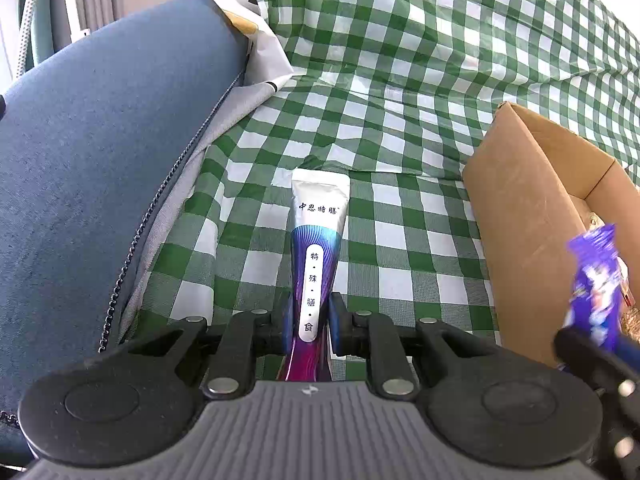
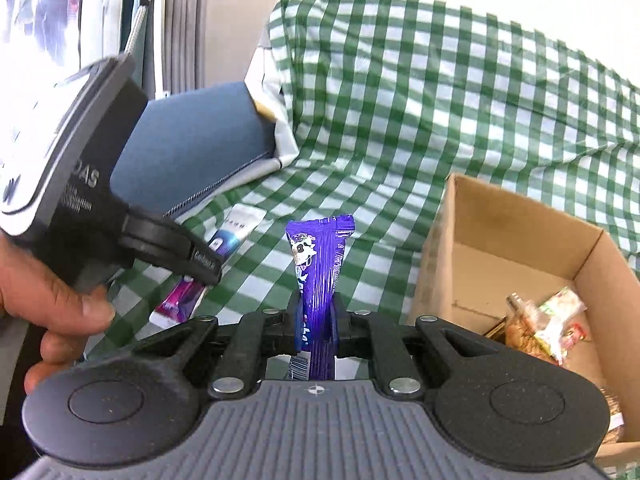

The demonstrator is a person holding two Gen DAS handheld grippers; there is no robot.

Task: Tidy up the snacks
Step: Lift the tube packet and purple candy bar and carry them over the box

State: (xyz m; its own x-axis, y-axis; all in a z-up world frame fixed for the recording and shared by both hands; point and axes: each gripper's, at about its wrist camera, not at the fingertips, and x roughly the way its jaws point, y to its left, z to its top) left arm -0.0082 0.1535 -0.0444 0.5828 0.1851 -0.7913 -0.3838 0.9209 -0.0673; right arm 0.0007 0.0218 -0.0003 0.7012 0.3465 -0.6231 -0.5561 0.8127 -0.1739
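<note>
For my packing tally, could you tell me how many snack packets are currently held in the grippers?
2. The silver-and-purple packet is clamped in the left gripper; the purple cow-print packet is clamped in the right gripper. More snacks lie in the cardboard box, some perhaps hidden.

Green-and-white checks fill your view: that's the cloth [image 1: 400,92], gingham right across both cameras. In your left gripper [image 1: 309,326], black with blue pads, you've got a sachet [image 1: 318,240] that is silver-white on top, shading through blue to magenta lower down, with fine wavy lines and a white label strip carrying dark characters. Your right gripper [image 2: 316,322] pinches a purple wrapper [image 2: 320,256] printed with a black-and-white cartoon cow. Beside you, the box [image 2: 520,220] is plain brown cardboard. To your left, the cushion [image 1: 100,152] is dusty blue with grey trim.
</note>
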